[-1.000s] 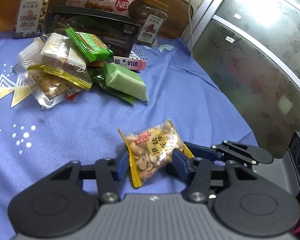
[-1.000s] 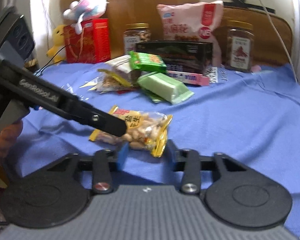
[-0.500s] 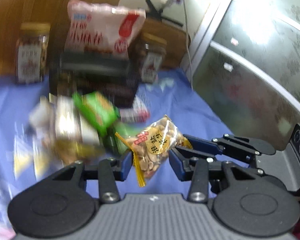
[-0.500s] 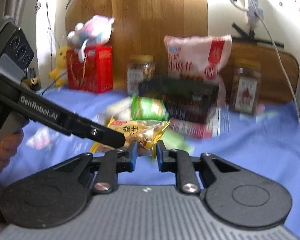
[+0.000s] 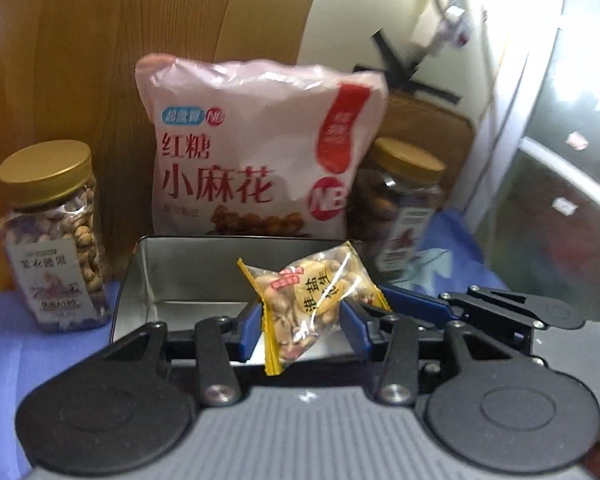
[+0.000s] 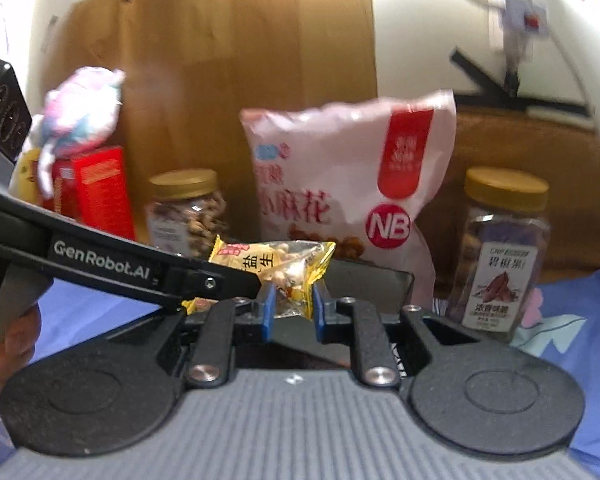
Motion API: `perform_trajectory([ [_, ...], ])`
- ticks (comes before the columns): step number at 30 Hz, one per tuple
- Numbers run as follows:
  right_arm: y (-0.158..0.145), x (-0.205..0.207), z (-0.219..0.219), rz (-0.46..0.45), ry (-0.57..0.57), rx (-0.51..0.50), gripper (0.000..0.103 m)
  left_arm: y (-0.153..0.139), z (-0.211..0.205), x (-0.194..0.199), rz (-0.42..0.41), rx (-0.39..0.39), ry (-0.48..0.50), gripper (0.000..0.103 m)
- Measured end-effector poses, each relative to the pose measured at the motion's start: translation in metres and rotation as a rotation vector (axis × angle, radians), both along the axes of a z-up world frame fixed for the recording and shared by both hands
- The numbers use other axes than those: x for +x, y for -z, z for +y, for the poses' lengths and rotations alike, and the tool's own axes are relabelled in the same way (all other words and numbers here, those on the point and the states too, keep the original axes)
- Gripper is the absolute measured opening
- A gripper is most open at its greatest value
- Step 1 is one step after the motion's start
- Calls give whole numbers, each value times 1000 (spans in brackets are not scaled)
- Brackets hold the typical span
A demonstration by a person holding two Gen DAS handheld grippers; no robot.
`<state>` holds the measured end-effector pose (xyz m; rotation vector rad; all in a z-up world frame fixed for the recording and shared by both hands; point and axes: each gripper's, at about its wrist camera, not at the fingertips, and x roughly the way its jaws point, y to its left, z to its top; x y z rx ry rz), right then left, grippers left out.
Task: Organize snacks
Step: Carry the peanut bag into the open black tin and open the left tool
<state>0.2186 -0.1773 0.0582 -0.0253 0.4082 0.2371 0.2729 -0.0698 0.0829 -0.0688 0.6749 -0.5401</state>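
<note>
A clear peanut packet with yellow sealed ends (image 5: 314, 294) is held in the air over an open metal tin (image 5: 180, 272). My left gripper (image 5: 300, 320) is shut on one end of the packet. My right gripper (image 6: 291, 305) is shut on its other end (image 6: 288, 276). The right gripper's fingers (image 5: 420, 304) reach in from the right in the left wrist view. The left gripper's arm (image 6: 112, 268) crosses the right wrist view from the left. The tin's dark rim (image 6: 380, 276) shows behind the packet there.
Behind the tin stand a pink snack bag (image 5: 256, 160) and two gold-lidded jars (image 5: 52, 236) (image 5: 400, 204). A red box (image 6: 96, 192) and a plush toy (image 6: 80, 116) sit at the far left. A blue cloth (image 6: 572, 344) covers the surface. A glass door (image 5: 560, 200) is on the right.
Both grippers have lifted the peanut packet off the blue cloth and carried it forward, past the pile of small snacks, to above the open tin. The right gripper closed on the packet.
</note>
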Motion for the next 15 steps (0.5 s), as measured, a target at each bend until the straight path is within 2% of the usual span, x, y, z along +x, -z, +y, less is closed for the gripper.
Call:
perform_trajectory([
  [3, 13, 16, -2, 53, 16, 0, 27, 11, -2, 11, 1, 34, -20, 44],
  [5, 17, 14, -7, 59, 27, 18, 27, 9, 6, 12, -26, 22, -30, 45],
  [6, 17, 12, -10, 53, 29, 30, 28, 7, 14, 10, -41, 6, -42, 49],
  [10, 16, -5, -26, 18, 69, 52, 28, 0, 44, 13, -81, -7, -164, 53],
  [12, 14, -19, -34, 1, 87, 80, 29, 3, 58, 20, -65, 15, -230, 53],
  [15, 14, -31, -45, -1, 107, 132, 30, 17, 67, 28, -5, 25, -252, 53],
])
